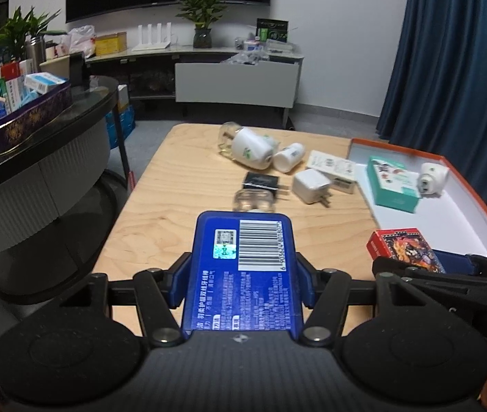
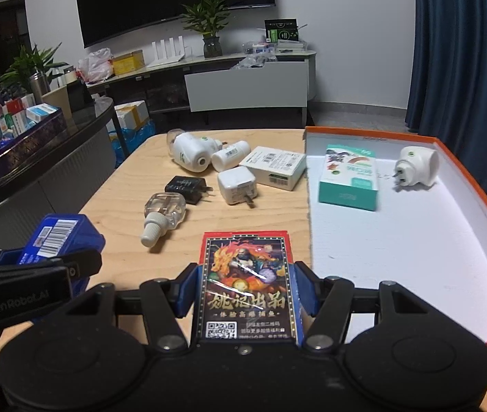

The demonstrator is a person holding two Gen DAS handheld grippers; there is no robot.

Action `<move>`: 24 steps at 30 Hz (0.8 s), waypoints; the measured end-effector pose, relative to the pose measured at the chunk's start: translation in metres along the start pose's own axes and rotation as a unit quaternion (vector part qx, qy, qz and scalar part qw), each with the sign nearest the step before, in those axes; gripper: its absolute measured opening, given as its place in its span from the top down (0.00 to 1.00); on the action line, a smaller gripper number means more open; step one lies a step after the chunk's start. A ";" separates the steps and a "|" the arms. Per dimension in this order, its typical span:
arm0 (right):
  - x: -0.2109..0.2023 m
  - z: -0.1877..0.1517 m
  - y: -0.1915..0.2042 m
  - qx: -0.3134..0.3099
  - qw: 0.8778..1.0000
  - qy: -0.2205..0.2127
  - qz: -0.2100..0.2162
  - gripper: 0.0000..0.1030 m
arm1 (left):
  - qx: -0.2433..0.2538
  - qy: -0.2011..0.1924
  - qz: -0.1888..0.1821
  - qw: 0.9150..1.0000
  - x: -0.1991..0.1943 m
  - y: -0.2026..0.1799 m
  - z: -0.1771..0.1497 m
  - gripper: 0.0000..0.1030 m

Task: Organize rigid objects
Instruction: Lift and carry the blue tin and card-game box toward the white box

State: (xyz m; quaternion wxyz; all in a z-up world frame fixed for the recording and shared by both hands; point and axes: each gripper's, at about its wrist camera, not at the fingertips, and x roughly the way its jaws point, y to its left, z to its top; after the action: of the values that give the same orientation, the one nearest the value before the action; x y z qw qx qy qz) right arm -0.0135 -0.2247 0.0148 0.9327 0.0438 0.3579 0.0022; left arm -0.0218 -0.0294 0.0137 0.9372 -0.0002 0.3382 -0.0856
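Observation:
My left gripper (image 1: 241, 274) is shut on a blue box (image 1: 243, 267) with a barcode, held above the wooden table (image 1: 161, 206). My right gripper (image 2: 243, 285) is shut on a red card deck (image 2: 246, 285), held just left of the orange-rimmed white tray (image 2: 380, 247). The tray holds a teal box (image 2: 348, 178) and a white plug-in device (image 2: 416, 166). On the table lie a clear bottle (image 2: 164, 214), a black charger (image 2: 186, 189), a white charger (image 2: 236, 185), a white box (image 2: 274, 166), a white pill bottle (image 2: 229, 154) and a white plug-in diffuser (image 2: 188, 151).
A dark round side table (image 1: 37, 158) with a purple tin of medicine boxes (image 1: 13, 116) stands to the left. A TV bench (image 1: 209, 55) with plants and clutter is behind. Blue curtains (image 1: 449, 51) hang at the right.

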 end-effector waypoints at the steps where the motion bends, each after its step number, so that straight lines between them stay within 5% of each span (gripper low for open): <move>1: -0.004 0.000 -0.003 0.000 1.000 -0.002 -0.002 0.31 | 0.002 -0.003 -0.001 1.000 -0.003 -0.003 -0.002 0.41; 24: -0.059 -0.010 -0.054 0.029 0.998 -0.030 -0.041 0.31 | 0.050 -0.028 -0.055 0.997 -0.029 -0.063 -0.005 0.40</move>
State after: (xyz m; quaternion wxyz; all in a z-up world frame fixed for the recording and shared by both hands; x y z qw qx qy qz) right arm -0.0655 -0.2801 0.0423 0.9407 0.0566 0.3312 -0.0477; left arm -0.0570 -0.0860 0.0323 0.9391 0.0251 0.3062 -0.1540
